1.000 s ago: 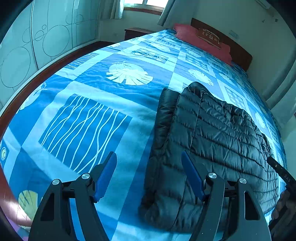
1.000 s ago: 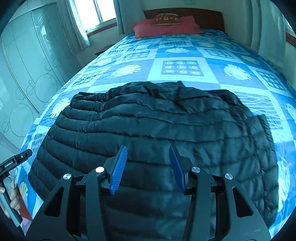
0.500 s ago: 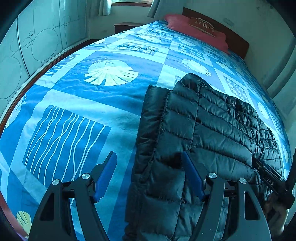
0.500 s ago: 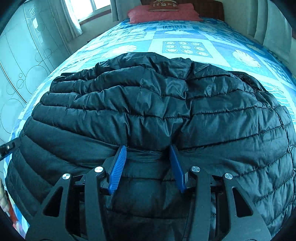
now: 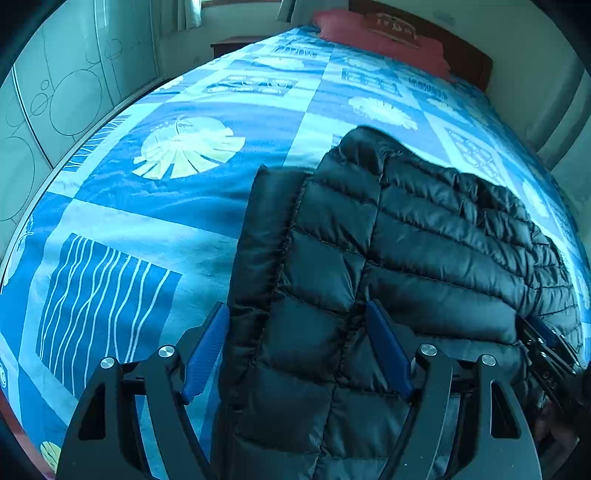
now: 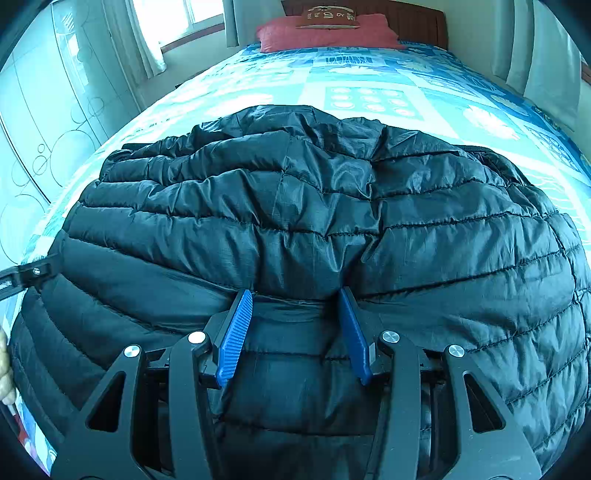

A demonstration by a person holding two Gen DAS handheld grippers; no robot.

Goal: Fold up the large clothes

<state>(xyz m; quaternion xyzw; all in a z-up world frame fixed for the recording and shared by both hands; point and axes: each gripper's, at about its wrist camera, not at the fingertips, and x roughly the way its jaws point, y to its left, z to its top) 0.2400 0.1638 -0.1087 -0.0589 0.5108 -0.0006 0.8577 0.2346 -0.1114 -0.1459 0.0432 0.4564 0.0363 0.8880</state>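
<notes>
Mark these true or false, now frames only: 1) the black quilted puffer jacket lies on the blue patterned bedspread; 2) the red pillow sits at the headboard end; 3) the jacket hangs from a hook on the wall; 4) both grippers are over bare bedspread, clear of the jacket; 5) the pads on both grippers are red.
1) True. The black quilted puffer jacket lies on the blue patterned bedspread.
2) True. The red pillow is against the headboard.
3) False. It lies on the bed.
4) False. The left gripper, jaws opening, straddles the jacket's edge; the right gripper has jacket fabric between its pads.
5) False. The pads are blue.
</notes>
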